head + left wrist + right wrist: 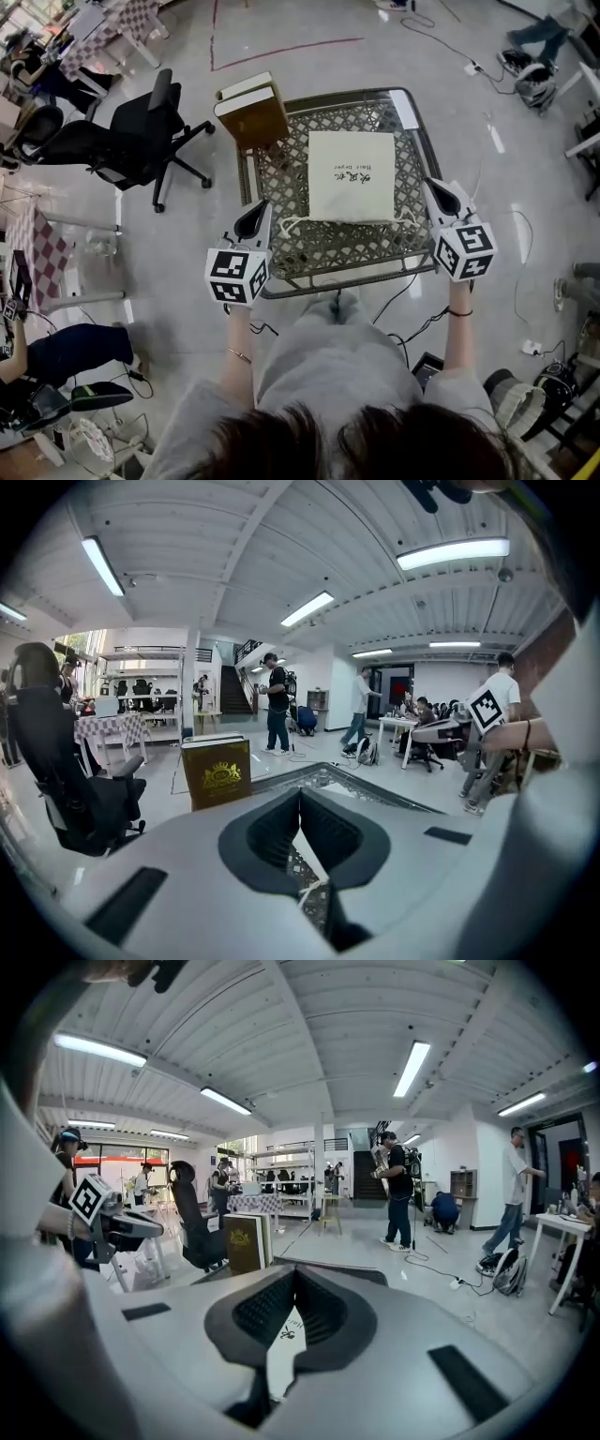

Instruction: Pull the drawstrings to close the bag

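Note:
A flat white drawstring bag (352,175) with dark print lies on the woven-top table (330,280). Its mouth faces me, and a white cord loops out at each near corner, the left cord (292,225) and the right cord (410,217). My left gripper (262,205) hovers just left of the left cord, jaws shut and empty. My right gripper (431,186) sits just right of the bag's near right corner, also shut and empty. Below the left gripper's (300,795) closed jaws a bit of cord (310,889) shows. Under the right gripper's (294,1274) jaws the bag (284,1333) shows.
A brown box with a gold crest (251,111) stands on the table's far left corner. A black office chair (131,136) is left of the table. Cables run across the floor on the right. Several people stand and sit in the room beyond.

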Available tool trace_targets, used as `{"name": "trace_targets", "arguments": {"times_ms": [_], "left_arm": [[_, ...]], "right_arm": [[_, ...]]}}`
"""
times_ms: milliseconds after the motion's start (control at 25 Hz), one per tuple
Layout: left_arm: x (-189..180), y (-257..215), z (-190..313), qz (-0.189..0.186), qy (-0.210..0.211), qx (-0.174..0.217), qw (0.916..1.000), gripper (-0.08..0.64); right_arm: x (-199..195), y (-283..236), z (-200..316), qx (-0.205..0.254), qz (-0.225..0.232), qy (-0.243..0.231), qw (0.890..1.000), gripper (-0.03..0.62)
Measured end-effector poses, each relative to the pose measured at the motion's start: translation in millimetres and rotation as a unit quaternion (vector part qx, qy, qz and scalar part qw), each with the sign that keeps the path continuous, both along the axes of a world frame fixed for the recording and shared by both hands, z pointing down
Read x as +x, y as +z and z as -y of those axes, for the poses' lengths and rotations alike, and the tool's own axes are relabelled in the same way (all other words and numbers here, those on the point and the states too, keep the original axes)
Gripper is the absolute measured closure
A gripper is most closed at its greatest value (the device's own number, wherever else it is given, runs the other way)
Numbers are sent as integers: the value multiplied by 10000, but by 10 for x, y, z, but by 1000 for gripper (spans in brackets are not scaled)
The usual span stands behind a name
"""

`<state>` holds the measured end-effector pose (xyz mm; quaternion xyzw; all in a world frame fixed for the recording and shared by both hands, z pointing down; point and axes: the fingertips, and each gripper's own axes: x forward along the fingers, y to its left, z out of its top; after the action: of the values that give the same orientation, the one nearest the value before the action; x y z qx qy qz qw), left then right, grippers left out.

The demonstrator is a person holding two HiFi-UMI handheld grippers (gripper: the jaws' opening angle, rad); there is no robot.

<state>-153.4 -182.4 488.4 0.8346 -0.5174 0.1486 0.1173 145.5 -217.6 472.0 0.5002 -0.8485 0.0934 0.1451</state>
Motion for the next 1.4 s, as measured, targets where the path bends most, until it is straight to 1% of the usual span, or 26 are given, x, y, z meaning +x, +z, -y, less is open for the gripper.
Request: {"name": "trace_targets", "arguments": {"times_ms": [200, 360, 480, 680, 840, 1000, 1120, 1160, 1200, 1240, 1360, 1400], "left_arm": [[144, 325, 71, 119, 404, -449, 9981, 535], [200, 569, 110, 305, 484, -771, 9954, 535], [209, 737, 122, 435, 547, -1030, 9922, 535], [195, 1003, 149, 676, 723, -1386, 9854, 535], [211, 1201, 114, 831, 990, -1692, 9771, 534], [253, 1355, 110, 952, 1231, -1810, 9711, 534], [301, 1454, 110, 1073, 1463, -1881, 9652, 533], [314, 1486, 110, 1122, 1543, -1901, 9631, 532], [324, 1520, 107, 1165, 1614, -1930, 9608, 532], [330, 1554, 102, 1210, 1682, -1964, 9584, 532], [339, 1657, 77, 1374, 1912, -2076, 9494, 531], [343, 1693, 73, 1419, 1981, -2119, 9464, 513]], "right_arm": [[39, 297, 68, -297, 12, -104, 9995, 571], [37, 536, 103, -575, 11, -160, 9982, 571], [2, 706, 112, -822, -6, -288, 9962, 571], [-49, 1026, 121, -1197, -352, -651, 9900, 569], [-122, 1248, 72, -1441, -655, -1114, 9811, 568], [-165, 1462, 20, -1661, -1015, -1599, 9678, 568], [-148, 1602, 3, -1814, -1226, -1832, 9584, 562], [-137, 1643, 2, -1872, -1260, -1875, 9560, 545], [-126, 1682, 1, -1932, -1286, -1913, 9537, 508], [-118, 1719, -2, -1988, -1311, -1956, 9513, 492], [-106, 1808, -21, -2133, -1370, -2124, 9437, 485], [-104, 1831, -26, -2175, -1387, -2186, 9411, 476]]}}
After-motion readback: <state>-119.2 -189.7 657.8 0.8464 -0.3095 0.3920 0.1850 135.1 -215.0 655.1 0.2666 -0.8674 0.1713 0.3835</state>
